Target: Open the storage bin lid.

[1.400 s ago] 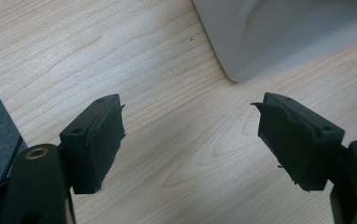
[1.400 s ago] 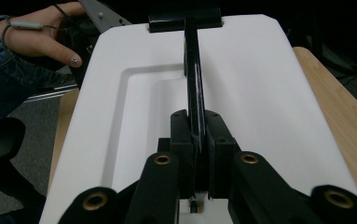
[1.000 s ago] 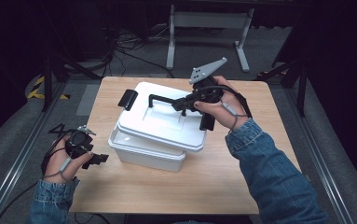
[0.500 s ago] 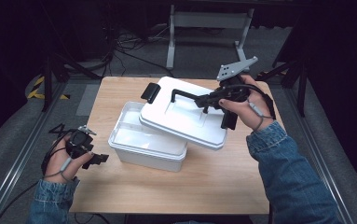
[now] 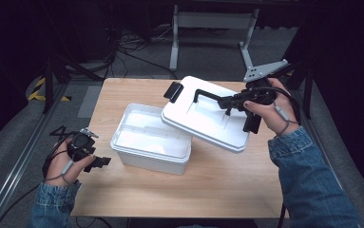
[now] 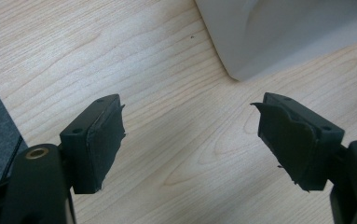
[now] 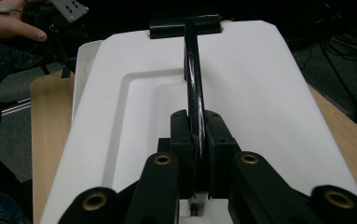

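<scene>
- Lifting off: the lid (image 5: pixel 208 118) has moved from seated on the box (image 5: pixel 151 140) to clear of it, shifted toward 2 o'clock and tilted, its 8 o'clock edge overhanging the box's right rim
- Right tool (image 5: pixel 230 101) is clamped on the lid's black handle (image 7: pixel 194 79); right gripper view shows both jaws pressed tight on the bar, lid hanging from that one grip
- Box now open, near desk (image 5: pixel 208 190) centre, slightly toward 9 o'clock; white interior visible, contents not clear from here, looks empty
- Box hasn't shifted while the lid came away
- Left tool (image 5: pixel 94 163) hasn't moved, low at the desk's 8 o'clock edge, jaws wide apart, holding nothing; left gripper view shows bare wood between the pads (image 6: pixel 102 140) and a box corner (image 6: pixel 278 37) just ahead
- Judgement: opening step is basically done; next is parking the lid on free desk at 3 o'clock
- Risk: single-point grip on a thin handle, lid can swing or clip the box rim when lowered
</scene>
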`<state>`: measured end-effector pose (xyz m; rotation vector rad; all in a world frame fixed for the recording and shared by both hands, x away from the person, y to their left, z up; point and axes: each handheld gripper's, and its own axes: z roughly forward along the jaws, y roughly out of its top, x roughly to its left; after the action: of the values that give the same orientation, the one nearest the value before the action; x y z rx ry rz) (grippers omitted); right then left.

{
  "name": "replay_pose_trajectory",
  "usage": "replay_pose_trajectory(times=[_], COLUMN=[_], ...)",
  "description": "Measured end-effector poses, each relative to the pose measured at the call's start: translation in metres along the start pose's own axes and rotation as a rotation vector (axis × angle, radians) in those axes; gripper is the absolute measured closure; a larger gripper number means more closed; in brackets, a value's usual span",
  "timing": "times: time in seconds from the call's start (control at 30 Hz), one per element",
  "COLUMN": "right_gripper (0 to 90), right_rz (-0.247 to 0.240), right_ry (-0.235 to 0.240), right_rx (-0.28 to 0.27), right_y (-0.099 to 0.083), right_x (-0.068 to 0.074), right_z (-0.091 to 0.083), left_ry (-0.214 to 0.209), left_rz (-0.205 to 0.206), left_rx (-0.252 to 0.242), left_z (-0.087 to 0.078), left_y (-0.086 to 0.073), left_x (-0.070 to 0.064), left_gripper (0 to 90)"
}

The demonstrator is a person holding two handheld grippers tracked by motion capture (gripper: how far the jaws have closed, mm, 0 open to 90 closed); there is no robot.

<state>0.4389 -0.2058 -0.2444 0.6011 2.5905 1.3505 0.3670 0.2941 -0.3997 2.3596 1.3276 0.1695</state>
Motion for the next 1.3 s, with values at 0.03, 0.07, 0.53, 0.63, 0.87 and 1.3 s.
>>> replay_pose_trajectory(times=[0.03, 0.07, 0.53, 0.63, 0.87, 1.3], right_gripper=[84.7, 84.7, 84.7, 84.7, 84.7, 84.7], right_rz=[0.004, 0.004, 0.068, 0.087, 0.127, 0.198], right_ry=[-0.005, -0.01, -0.08, -0.098, -0.139, -0.19], right_rx=[0.0, 0.0, -0.003, -0.001, 0.021, 0.072], right_y=[-0.002, -0.003, -0.031, -0.039, -0.058, -0.099], right_x=[-0.001, -0.003, -0.022, -0.028, -0.041, -0.065], right_z=[-0.002, -0.004, -0.035, -0.041, -0.049, -0.038], left_ry=[-0.001, -0.002, -0.001, 0.0, 0.004, 0.001], left_rz=[0.0, -0.005, -0.005, -0.006, -0.006, -0.011], left_rx=[0.0, 0.001, 0.0, 0.0, 0.003, 0.005], left_z=[0.0, 0.0, 0.0, 0.0, 0.0, 0.001], left_y=[0.0, 0.0, 0.0, 0.0, 0.0, -0.001], left_x=[0.0, 0.0, 0.0, 0.0, 0.001, 0.002], left_gripper=[23.5, 23.5, 23.5, 23.5, 23.5, 23.5])
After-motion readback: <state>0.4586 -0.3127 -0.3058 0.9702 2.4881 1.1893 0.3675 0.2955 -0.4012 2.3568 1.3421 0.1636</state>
